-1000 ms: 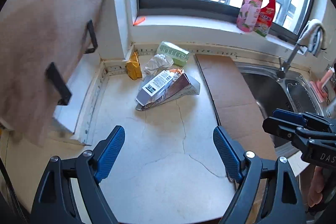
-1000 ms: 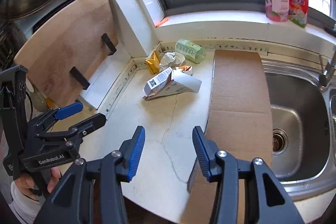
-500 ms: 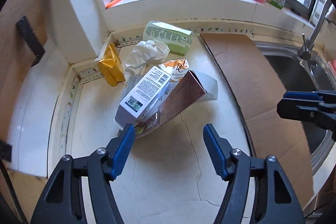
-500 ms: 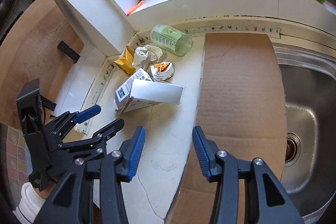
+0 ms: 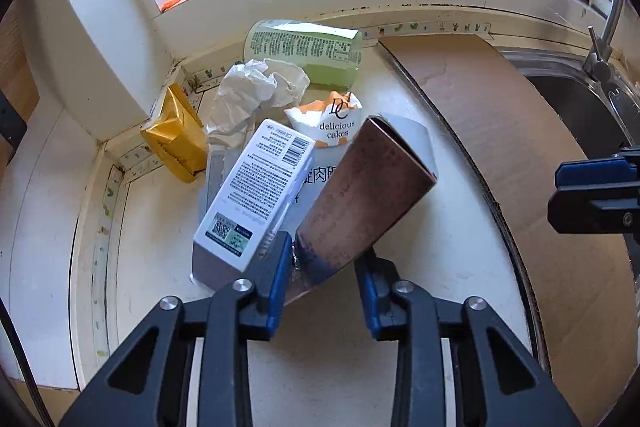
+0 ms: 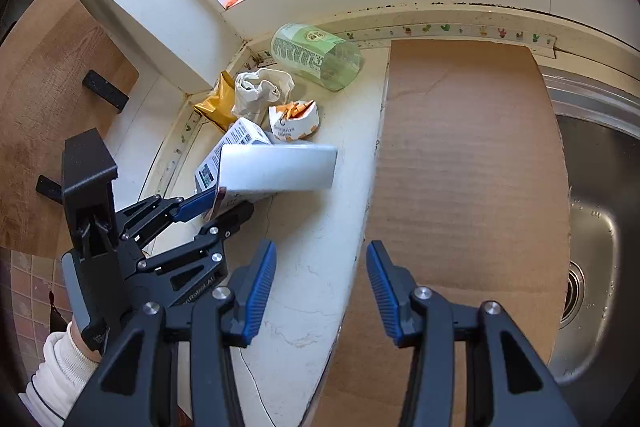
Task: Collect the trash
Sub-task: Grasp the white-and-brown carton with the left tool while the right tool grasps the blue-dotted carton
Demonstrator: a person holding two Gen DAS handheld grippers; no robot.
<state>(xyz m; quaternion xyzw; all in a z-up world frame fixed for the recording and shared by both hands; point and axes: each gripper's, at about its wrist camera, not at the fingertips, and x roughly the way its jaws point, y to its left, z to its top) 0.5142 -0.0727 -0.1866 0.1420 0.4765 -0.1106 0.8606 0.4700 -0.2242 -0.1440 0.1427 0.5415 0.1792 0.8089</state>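
1. Right now your left tongs are closing around the near end of a flattened brown-and-silver carton, which lies on the worktop beside a white box.
2. Behind them sit crumpled paper, a gold wrapper and a green bottle.
3. Your right tongs hover half open, empty, over the worktop's edge beside the cardboard sheet.
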